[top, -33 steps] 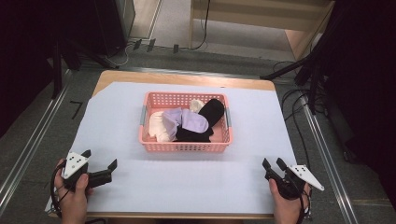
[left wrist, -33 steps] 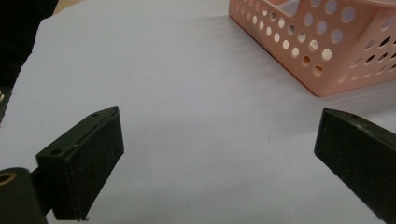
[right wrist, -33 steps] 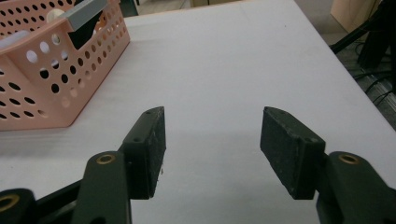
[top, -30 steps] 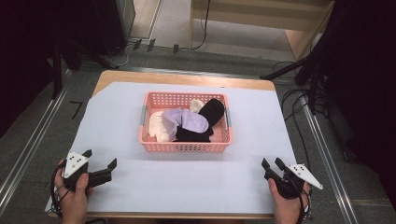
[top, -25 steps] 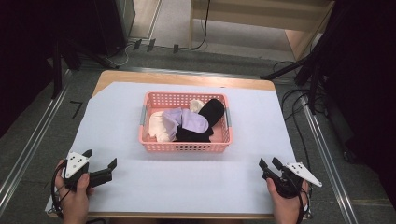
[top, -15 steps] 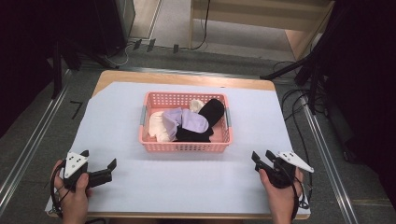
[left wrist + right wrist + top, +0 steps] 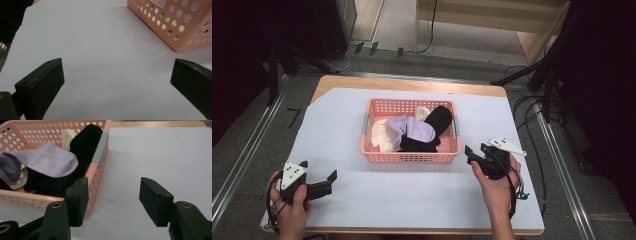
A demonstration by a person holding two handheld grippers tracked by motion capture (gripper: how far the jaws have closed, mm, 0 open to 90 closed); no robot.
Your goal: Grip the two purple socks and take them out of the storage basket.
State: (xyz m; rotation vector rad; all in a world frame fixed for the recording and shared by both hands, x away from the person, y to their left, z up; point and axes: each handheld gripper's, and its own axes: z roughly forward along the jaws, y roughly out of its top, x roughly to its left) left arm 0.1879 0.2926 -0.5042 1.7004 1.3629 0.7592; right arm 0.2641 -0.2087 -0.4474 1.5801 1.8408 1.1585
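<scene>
Pink basket [image 7: 410, 156] sits mid-table on the white sheet [image 7: 362, 200], a bit toward the far side, perforated walls, grey handle piece on both the left and right rims. Wooden table [image 7: 412, 84] edge shows past the sheet on the far side.

Basket contents, a loose pile of socks:
- lilac sock [image 7: 414, 129] on top, roughly centre, draped over the others
- black sock [image 7: 438, 120] to the right, running toward the far-right corner; more black fabric under the lilac one at the near wall
- cream sock [image 7: 381, 134] on the left side, touching the lilac one
- another cream piece [image 7: 422, 112] at the far wall, between the lilac and black ones

Nothing hangs over the rim as far as I can tell.

Right gripper [image 7: 476, 155]: held just beside the basket's near-right corner, pointing left toward it. Jaws wide apart, nothing between them. They've just been opening slightly. In the right gripper view the gripper [image 7: 112, 195] has one jaw overlapping the basket [image 7: 98, 173] wall in frame; can't tell if it's touching. Lilac sock [image 7: 50, 161] and black sock [image 7: 85, 142] are visible over the rim there.

Left gripper [image 7: 319, 186]: near-left corner of the sheet, well apart from the basket, pointing right. Jaws wide apart and empty; the left gripper view [image 7: 117, 82] has bare sheet between them and the basket corner [image 7: 175, 27] beyond.

Floor beyond the table has cables [image 7: 532, 107] and dark stands at far right.
</scene>
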